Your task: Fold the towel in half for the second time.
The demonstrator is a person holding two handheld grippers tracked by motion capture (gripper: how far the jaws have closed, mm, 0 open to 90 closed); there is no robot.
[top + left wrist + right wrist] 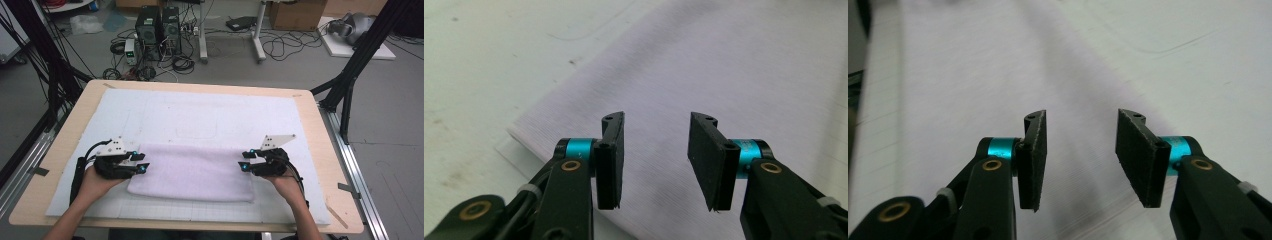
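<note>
A folded pale lilac towel (192,172) lies flat on the white mat (200,120), near the table's front. My left gripper (142,162) hovers over the towel's left end, jaws apart, nothing between the pads. In the left gripper view the towel (734,75) spreads under the open gripper (655,160), its folded corner at the left. My right gripper (245,160) sits over the towel's right end, likewise open and holding nothing. The right gripper view shows the towel (973,90) beneath the gripper (1080,157), with bare mat (1208,65) to the right.
The wooden table (70,130) frames the mat, with its front edge close to the person's forearms. Black frame posts (350,75) stand at both sides. Computers and cables (157,35) lie on the floor beyond the far edge.
</note>
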